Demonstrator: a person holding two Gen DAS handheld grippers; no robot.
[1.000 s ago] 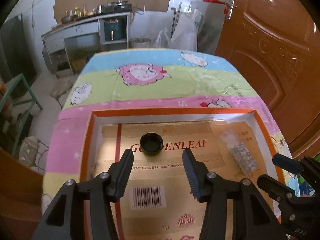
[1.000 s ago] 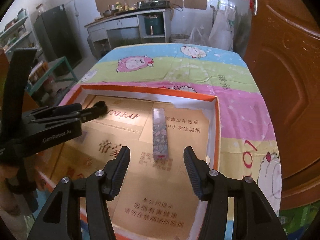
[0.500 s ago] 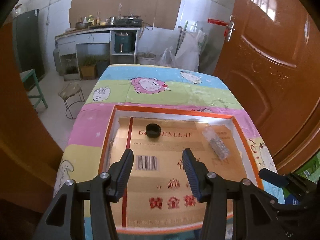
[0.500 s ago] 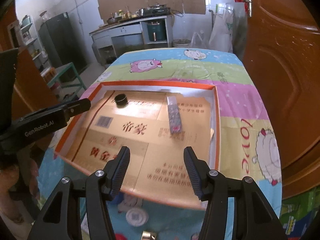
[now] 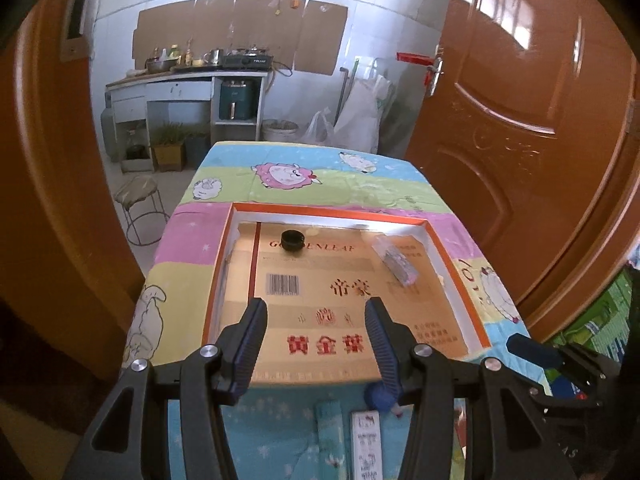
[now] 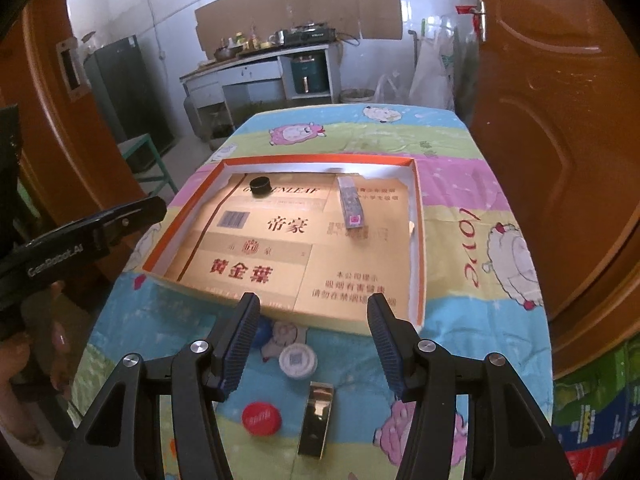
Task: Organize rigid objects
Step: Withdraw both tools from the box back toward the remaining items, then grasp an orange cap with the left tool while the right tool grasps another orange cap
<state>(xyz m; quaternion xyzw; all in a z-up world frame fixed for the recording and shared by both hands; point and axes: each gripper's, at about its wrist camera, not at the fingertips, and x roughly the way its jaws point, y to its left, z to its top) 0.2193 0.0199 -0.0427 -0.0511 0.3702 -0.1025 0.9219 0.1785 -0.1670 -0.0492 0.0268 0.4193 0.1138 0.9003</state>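
Left wrist view: we hold our left gripper (image 5: 316,326) above the near edge of the tray (image 5: 456,270), its jaws apart with nothing between them. Our right gripper (image 6: 314,320) hangs over the near rim too, jaws likewise spread and empty. The tray is a shallow orange-rimmed box lined with gold cardboard, lying on a table under a striped cartoon-sheep cloth (image 5: 332,184). Inside, a black cap (image 5: 293,240) sits at the far left and a clear patterned stick (image 5: 396,260) lies at the far right, well apart from each other. On the cloth near us, outside the tray, the right wrist view shows a blue cap (image 6: 262,330) partly behind our left finger, a white cap (image 6: 298,360) just beside it, a red cap (image 6: 261,418) nearer still, and a gold box (image 6: 316,420) right of the red cap. In the left wrist view a white strip (image 5: 366,444) and a teal strip (image 5: 330,436) lie side by side at the near edge
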